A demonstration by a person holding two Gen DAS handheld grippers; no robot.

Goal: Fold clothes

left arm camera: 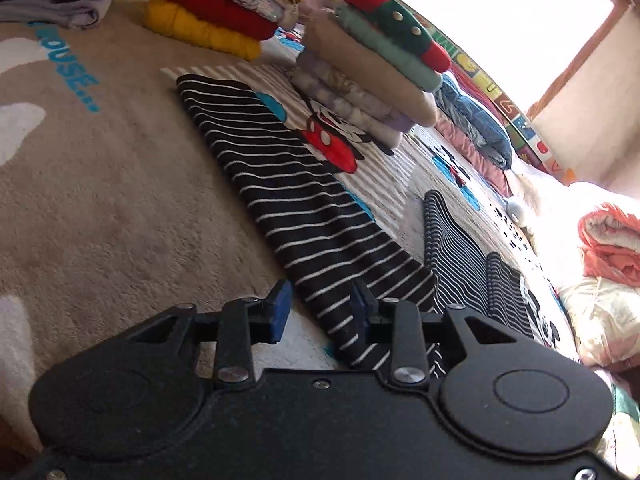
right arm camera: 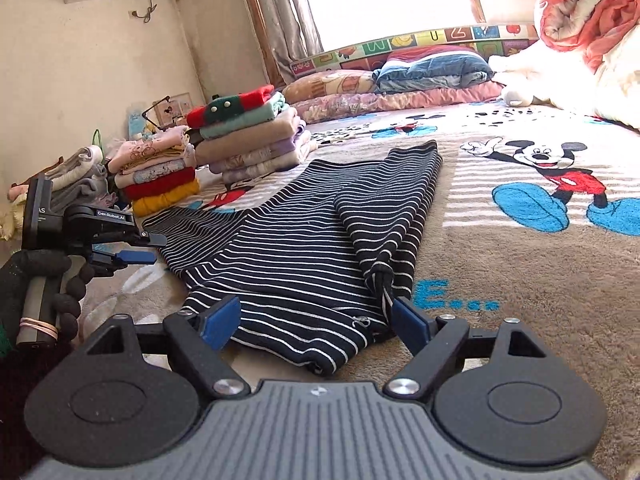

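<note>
A black garment with thin white stripes (left arm camera: 280,184) (right arm camera: 288,248) lies flat on the beige Mickey Mouse blanket (right arm camera: 520,248). One sleeve (right arm camera: 384,216) is folded over its body, with the cuff close to my right gripper's right-hand pad. My right gripper (right arm camera: 314,322) stands wide open, low over the garment's near hem, which lies between its blue pads. My left gripper (left arm camera: 322,306) (right arm camera: 136,252) is open at the garment's left edge with nothing pinched. A gloved hand (right arm camera: 40,280) holds it.
Two stacks of folded clothes (right arm camera: 248,136) (right arm camera: 156,176) stand beyond the garment, also in the left wrist view (left arm camera: 360,72) (left arm camera: 208,12). Pillows (right arm camera: 432,68) line the window side. A rolled orange quilt (right arm camera: 580,8) lies at the far right.
</note>
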